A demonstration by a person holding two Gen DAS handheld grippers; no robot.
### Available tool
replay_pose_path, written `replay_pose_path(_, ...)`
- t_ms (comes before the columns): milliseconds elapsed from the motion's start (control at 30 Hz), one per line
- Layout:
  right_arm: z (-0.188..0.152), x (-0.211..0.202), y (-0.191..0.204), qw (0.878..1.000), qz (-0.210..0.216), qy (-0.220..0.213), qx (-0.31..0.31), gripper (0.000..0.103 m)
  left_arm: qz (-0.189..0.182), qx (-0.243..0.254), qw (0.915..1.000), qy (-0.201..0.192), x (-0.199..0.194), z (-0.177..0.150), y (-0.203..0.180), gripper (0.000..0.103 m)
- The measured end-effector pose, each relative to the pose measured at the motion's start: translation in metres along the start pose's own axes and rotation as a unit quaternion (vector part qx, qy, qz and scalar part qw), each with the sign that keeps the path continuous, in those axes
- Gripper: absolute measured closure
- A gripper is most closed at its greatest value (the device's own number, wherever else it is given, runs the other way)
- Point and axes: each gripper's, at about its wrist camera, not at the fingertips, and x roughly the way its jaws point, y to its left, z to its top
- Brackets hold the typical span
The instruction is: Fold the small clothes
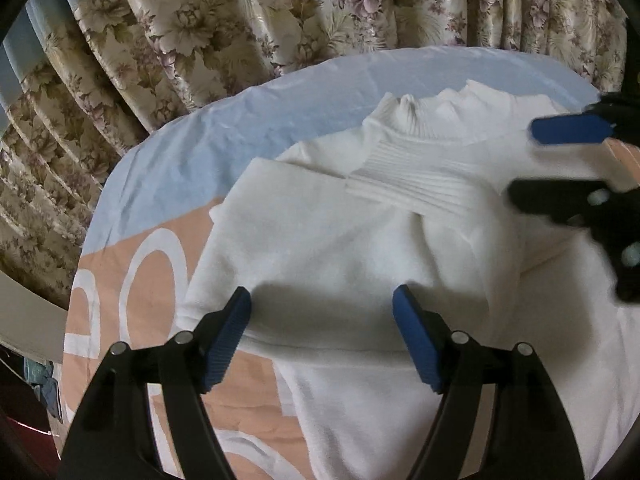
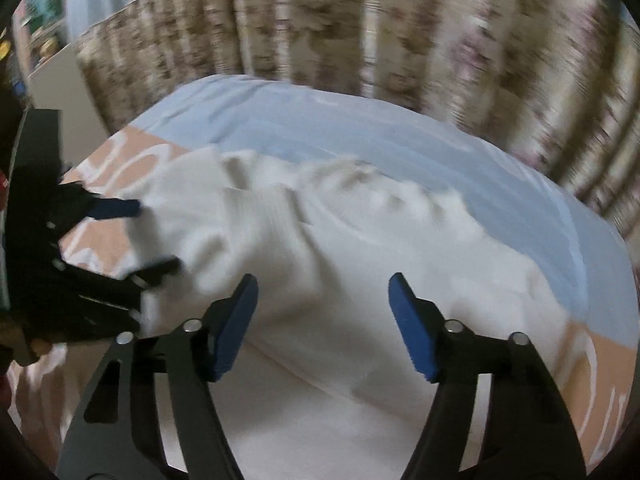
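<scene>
A white knit sweater [image 1: 360, 240] with a ribbed turtleneck collar [image 1: 424, 116] lies on the bed. Its left sleeve is folded across the chest, ribbed cuff [image 1: 416, 184] near the collar. My left gripper [image 1: 322, 308] is open and empty, just above the sweater's left side. My right gripper [image 1: 560, 160] shows at the right edge of the left wrist view, open, over the sweater's right shoulder. In the blurred right wrist view the right gripper [image 2: 322, 292] is open and empty above the sweater [image 2: 340, 248], and the left gripper [image 2: 144, 236] is open at the left.
The bed sheet [image 1: 168, 168] is light blue with a peach band [image 1: 132, 320] bearing white letters. Floral curtains [image 1: 240, 20] hang close behind the bed. Shelves with clutter [image 2: 36, 32] stand at the far left of the right wrist view.
</scene>
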Motion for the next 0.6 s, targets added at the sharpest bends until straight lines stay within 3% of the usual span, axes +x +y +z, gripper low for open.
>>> replay_pose_path(167,0.015,0.029,0.030,0.999,0.013,0.040,-0.035,0.057,0.011,0.005,0.9999,0.004,0.002,0.003,0.008,0.029)
replay_pose_path(267,0.012,0.046,0.041,0.996,-0.004,0.069,-0.064,0.090,0.019,0.005,0.9998,0.001,0.000,0.007,0.014,0.029)
replay_pose_path(400,0.004,0.041,0.035,0.995,-0.014,0.062,-0.078,0.094,0.008,-0.019,0.9997,-0.009,-0.007,0.014,0.024,0.029)
replay_pose_path(600,-0.013,0.006,-0.009,0.998,-0.045,-0.009,-0.043,0.094,0.019,-0.021,0.9996,0.007,0.006,0.020,0.022,0.029)
